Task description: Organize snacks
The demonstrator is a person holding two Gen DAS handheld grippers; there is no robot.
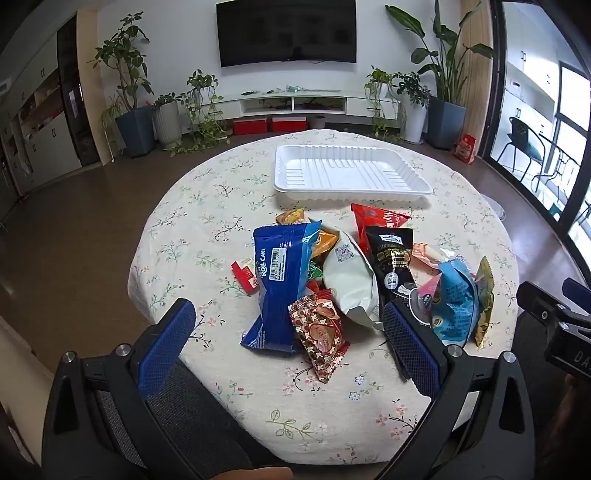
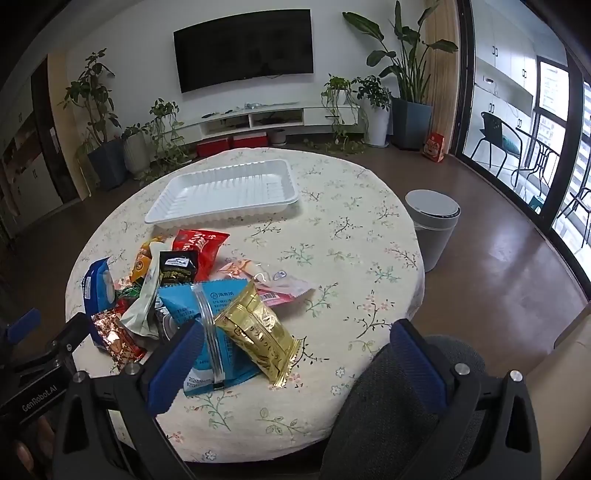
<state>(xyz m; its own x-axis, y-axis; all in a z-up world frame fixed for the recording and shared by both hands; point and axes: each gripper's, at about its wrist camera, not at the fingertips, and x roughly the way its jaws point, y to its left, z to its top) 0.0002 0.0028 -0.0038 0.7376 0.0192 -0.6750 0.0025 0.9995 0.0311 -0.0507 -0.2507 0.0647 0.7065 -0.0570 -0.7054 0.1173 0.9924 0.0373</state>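
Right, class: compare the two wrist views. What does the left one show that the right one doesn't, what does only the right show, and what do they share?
Only the left view: a small red box beside the blue roll cake pack.
Only the right view: a grey bin on the floor past the table.
Both: the empty white tray, the snack pile, the floral table, the TV and plants.

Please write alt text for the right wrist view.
A pile of snack packets lies on a round table with a flowered cloth, before an empty white tray. The right gripper hangs open above the table's near edge.
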